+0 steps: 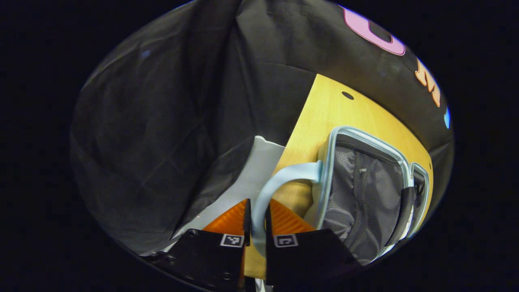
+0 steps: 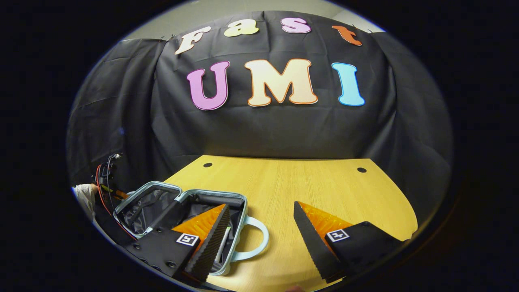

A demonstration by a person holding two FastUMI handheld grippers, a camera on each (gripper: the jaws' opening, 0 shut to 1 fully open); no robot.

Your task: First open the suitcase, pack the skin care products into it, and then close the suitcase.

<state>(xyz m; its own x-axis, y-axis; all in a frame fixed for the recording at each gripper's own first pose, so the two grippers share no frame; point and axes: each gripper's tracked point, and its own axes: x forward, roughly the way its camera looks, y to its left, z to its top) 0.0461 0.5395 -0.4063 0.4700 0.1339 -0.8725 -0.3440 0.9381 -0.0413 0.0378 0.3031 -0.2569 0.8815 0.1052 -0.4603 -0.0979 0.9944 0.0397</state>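
The suitcase [image 2: 182, 211] lies open on the wooden table [image 2: 316, 182], its two pale-rimmed halves spread flat side by side with dark lining showing in both; so the opening step looks done. From the left gripper view the suitcase [image 1: 365, 190] shows a grey mesh zip pocket in the nearer half, and the left gripper [image 1: 256, 221] has its fingers closed tight on the pale blue handle [image 1: 279, 182] that arches off the suitcase's near edge; the handle runs straight down between the two pads, so both seem to press on it. In the right gripper view the right gripper [image 2: 259, 221] stands wide apart and holds nothing; one finger overlaps the suitcase's half nearer the handle [image 2: 255, 239], the other hangs over bare table beside the suitcase. A slim pale item lies inside that half, just by the finger, but I cannot tell what it is; I cannot make out any skin care products elsewhere. In my judgement the packing is either finished or nearly so, and the closing of the suitcase is what remains; the grip on the handle may be meant to steady it.
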